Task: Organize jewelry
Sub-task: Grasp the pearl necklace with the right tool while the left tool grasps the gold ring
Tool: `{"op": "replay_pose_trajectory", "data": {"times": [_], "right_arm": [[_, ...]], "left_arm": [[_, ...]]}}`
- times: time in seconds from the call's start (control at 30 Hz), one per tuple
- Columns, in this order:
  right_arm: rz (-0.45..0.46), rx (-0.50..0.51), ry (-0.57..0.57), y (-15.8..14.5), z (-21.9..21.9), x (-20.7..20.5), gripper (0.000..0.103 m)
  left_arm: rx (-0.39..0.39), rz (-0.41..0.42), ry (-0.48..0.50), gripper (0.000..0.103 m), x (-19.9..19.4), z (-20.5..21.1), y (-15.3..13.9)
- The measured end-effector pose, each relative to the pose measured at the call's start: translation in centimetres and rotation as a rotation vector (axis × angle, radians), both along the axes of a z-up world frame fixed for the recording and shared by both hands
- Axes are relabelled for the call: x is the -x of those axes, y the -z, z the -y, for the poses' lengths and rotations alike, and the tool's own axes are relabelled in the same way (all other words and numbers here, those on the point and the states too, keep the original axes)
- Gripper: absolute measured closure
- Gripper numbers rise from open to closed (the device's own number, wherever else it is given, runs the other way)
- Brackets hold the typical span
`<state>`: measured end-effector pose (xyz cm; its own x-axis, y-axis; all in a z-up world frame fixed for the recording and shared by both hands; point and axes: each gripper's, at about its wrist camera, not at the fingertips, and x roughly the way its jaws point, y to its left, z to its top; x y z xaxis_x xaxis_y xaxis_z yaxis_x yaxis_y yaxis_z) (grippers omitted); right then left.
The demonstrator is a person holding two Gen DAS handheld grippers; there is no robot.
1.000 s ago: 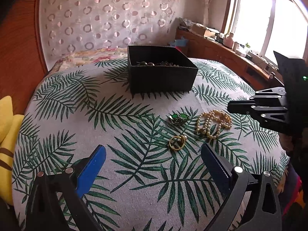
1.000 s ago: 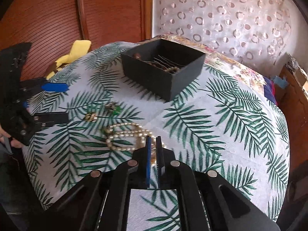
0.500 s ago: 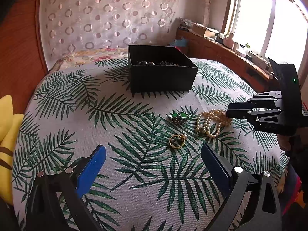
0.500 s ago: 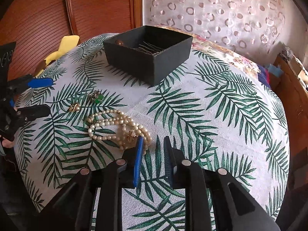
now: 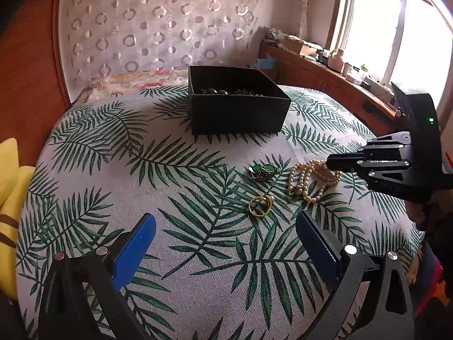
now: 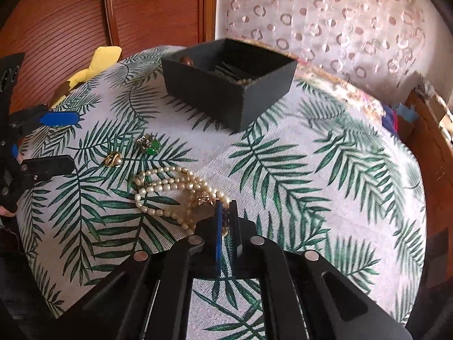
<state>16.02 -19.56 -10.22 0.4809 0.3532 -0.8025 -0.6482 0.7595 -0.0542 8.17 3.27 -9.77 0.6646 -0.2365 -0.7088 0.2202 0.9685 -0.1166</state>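
A pearl necklace (image 6: 167, 187) lies in a heap on the leaf-print cloth; it also shows in the left wrist view (image 5: 307, 180). My right gripper (image 6: 226, 206) is shut on the near end of the pearl necklace. In the left wrist view the right gripper (image 5: 329, 165) reaches in from the right. A gold ring (image 5: 258, 205) and a green-stone brooch (image 5: 263, 170) lie left of the pearls. A black open box (image 5: 237, 107) holding several jewelry pieces stands behind. My left gripper (image 5: 225, 235) is open and empty, just short of the ring.
The round table (image 5: 141, 175) has a leaf-print cloth. A yellow cushion (image 5: 8, 198) sits at its left edge. A wooden wall panel (image 6: 85, 19) and a patterned curtain (image 5: 155, 22) stand behind. A wooden sideboard (image 5: 325, 76) runs under the window on the right.
My right gripper opened half a second ago, moved forward onto the pearls and has now closed on them. My left gripper has not moved.
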Motion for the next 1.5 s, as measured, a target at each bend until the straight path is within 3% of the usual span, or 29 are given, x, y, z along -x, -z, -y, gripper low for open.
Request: {"op": "replay_pose_trajectory", "data": {"times": [0.33,0.7,0.77,0.93,1.1,1.2,1.5], "right_arm": [[0.131,-0.105,-0.024,-6.2,0.2,1.5,0.098],[0.219,-0.148,-0.041,-10.9,0.1,2.4,0.098],[0.226,-0.154,-0.041,-11.3,0.2,2.3,0.098],[0.235,-0.154,-0.04,-11.8,0.3,2.4,0.098],[0.222,-0.152,-0.033,-11.6,0.4,2.2,0.098],[0.209,-0.151,-0.026,-11.1,0.4,1.9,0.098],[0.213,-0.161,-0.016,-11.2,0.6,1.2,0.098]], "left_arm": [[-0.035,-0.02,0.039,0.008,-0.7,1.2,0.2],[-0.047,-0.061,0.102,0.047,-1.9,3.1,0.7],[-0.055,-0.07,0.108,0.055,-2.1,3.4,1.0],[-0.075,-0.066,0.107,0.057,-2.3,3.9,1.1],[-0.094,-0.053,0.101,0.067,-2.5,4.1,1.2],[-0.109,-0.044,0.1,0.084,-2.5,4.1,1.3],[-0.089,-0.015,0.095,0.085,-2.3,3.8,0.1]]}}
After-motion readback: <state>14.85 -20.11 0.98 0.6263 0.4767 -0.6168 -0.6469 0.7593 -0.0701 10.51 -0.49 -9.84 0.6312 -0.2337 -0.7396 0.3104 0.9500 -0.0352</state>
